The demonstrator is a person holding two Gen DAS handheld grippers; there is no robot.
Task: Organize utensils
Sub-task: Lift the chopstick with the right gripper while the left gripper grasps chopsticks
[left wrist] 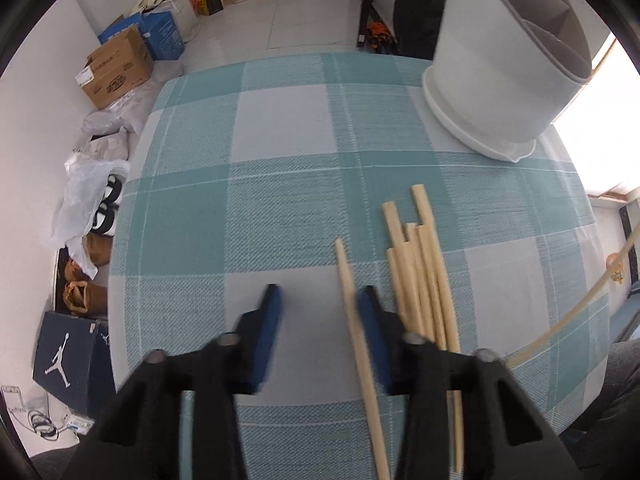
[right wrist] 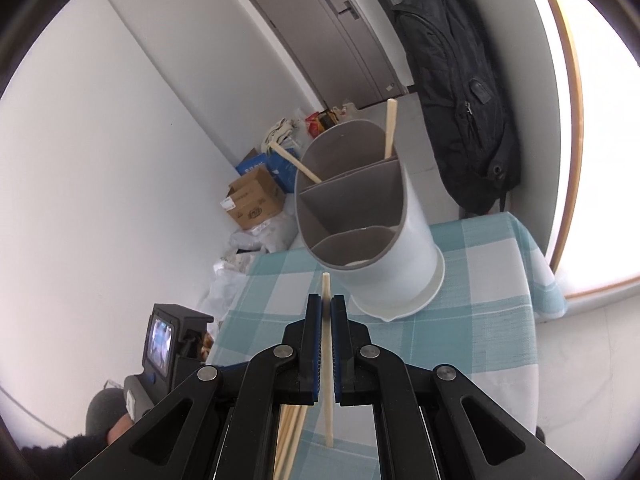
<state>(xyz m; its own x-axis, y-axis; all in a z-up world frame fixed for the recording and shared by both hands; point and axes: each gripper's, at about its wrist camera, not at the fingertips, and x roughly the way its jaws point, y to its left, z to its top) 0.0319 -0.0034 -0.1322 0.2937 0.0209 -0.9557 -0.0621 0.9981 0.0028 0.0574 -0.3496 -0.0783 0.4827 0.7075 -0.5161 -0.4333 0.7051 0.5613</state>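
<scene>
Loose chopsticks (left wrist: 420,280) piled on checked cloth (left wrist: 280,200), holder (right wrist: 372,216) beyond w/ 2 sticks in | R gripper (right wrist: 326,308) clamped on one chopstick (right wrist: 327,360) | L gripper (left wrist: 320,304) part-open, single stick (left wrist: 356,320) betw pads, no grip seen | cloth L side bare.

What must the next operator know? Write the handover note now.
Left gripper: open, low over the table, a loose chopstick between its jaws.
Right gripper: shut on one chopstick, aimed toward the holder.
Done: two chopsticks stand in the holder's far compartment.
Left: drop the held one in, then clear the pile on the cloth.
</scene>
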